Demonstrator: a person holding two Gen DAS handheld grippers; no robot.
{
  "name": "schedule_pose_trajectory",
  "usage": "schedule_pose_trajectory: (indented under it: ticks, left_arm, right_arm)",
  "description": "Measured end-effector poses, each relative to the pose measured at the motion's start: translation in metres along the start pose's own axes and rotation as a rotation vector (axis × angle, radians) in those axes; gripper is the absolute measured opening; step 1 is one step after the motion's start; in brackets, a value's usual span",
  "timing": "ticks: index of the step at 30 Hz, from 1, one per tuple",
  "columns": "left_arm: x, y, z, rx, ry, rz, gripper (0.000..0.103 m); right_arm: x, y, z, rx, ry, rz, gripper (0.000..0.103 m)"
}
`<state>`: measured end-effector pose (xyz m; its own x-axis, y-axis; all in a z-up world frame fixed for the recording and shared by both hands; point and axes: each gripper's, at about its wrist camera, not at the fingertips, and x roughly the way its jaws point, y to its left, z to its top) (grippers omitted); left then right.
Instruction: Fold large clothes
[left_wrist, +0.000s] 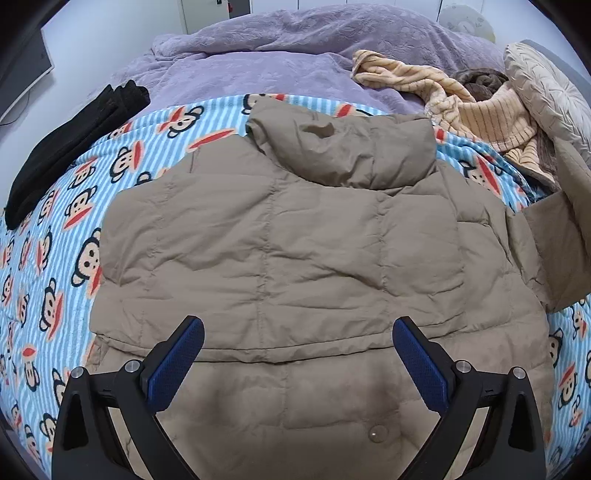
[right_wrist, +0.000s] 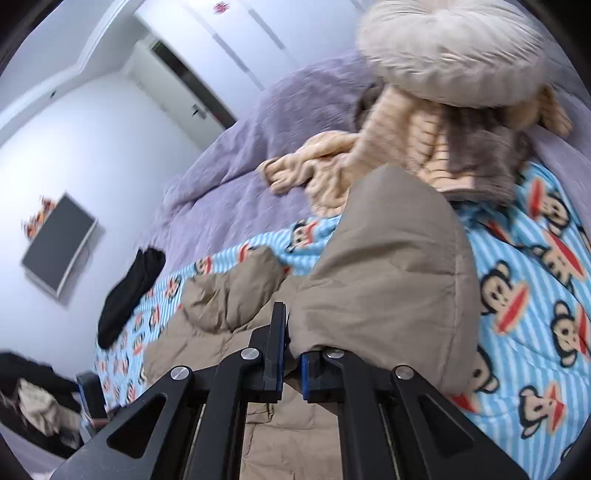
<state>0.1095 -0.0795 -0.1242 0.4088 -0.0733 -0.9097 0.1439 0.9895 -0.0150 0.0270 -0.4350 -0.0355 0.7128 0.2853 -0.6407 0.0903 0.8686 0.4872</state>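
Note:
A tan puffer jacket (left_wrist: 295, 240) lies back-up on a blue striped monkey-print blanket (left_wrist: 48, 266), hood toward the far side. My left gripper (left_wrist: 297, 345) hovers open over the jacket's lower back, blue pads wide apart with nothing between them. In the right wrist view my right gripper (right_wrist: 293, 332) is shut on the jacket's sleeve (right_wrist: 391, 280), which rises lifted in front of the camera. The same sleeve (left_wrist: 561, 236) shows at the right edge of the left wrist view, raised off the blanket.
A folded black garment (left_wrist: 74, 147) lies at the blanket's left edge. A purple quilt (left_wrist: 277, 48) covers the far bed. Striped beige and brown clothes (left_wrist: 480, 107) and a pale cushion (left_wrist: 546, 88) pile at the far right. A wall screen (right_wrist: 59, 247) hangs left.

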Motion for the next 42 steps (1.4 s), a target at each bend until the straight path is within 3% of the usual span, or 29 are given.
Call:
schedule_pose_trajectory:
  ticks: [3, 7, 14, 19, 20, 21, 23, 28, 29, 30, 31, 32, 36, 42]
  left_arm:
    - [0.001, 0.020, -0.001, -0.022, -0.009, 0.009, 0.102]
    - [0.006, 0.046, -0.001, -0.051, -0.008, 0.025, 0.102]
    - [0.024, 0.073, -0.003, -0.091, 0.005, 0.033, 0.102]
    - [0.033, 0.071, 0.000, -0.091, 0.015, 0.006, 0.102]
    - [0.034, 0.070, 0.002, -0.092, 0.012, -0.003, 0.102]
    - [0.033, 0.070, 0.003, -0.096, 0.009, -0.012, 0.102]
    - [0.032, 0.072, 0.008, -0.107, 0.000, -0.032, 0.102]
    - [0.034, 0.080, 0.018, -0.130, -0.014, -0.073, 0.102]
    - [0.034, 0.082, 0.019, -0.134, -0.015, -0.079, 0.102]
    - [0.033, 0.085, 0.021, -0.138, -0.017, -0.089, 0.102]
    - [0.033, 0.088, 0.022, -0.142, -0.020, -0.102, 0.102]
    - [0.031, 0.091, 0.022, -0.147, -0.023, -0.115, 0.102]
    - [0.026, 0.111, 0.022, -0.195, -0.036, -0.208, 0.102]
    - [0.022, 0.137, 0.021, -0.312, -0.035, -0.345, 0.102]
  right_arm:
    - [0.041, 0.053, -0.026, -0.146, 0.093, 0.021, 0.007]
    - [0.091, 0.086, -0.064, -0.188, 0.213, 0.034, 0.007]
    - [0.147, 0.077, -0.115, -0.143, 0.371, -0.036, 0.007]
    - [0.145, 0.064, -0.110, -0.059, 0.412, -0.058, 0.012]
    - [0.140, 0.062, -0.106, -0.048, 0.407, -0.064, 0.024]
    - [0.129, 0.058, -0.102, -0.029, 0.385, -0.064, 0.047]
    - [0.107, 0.050, -0.093, 0.022, 0.309, -0.066, 0.072]
    - [0.095, 0.003, -0.064, 0.290, 0.196, -0.070, 0.071]
    - [0.099, -0.004, -0.060, 0.345, 0.186, -0.063, 0.060]
    - [0.105, -0.009, -0.056, 0.385, 0.178, -0.052, 0.030]
    - [0.112, -0.009, -0.052, 0.396, 0.183, -0.055, 0.014]
    - [0.117, -0.003, -0.047, 0.369, 0.175, -0.065, 0.009]
    - [0.131, 0.068, -0.038, 0.091, 0.157, -0.038, 0.009]
    - [0.161, 0.172, -0.081, -0.305, 0.284, 0.032, 0.009]
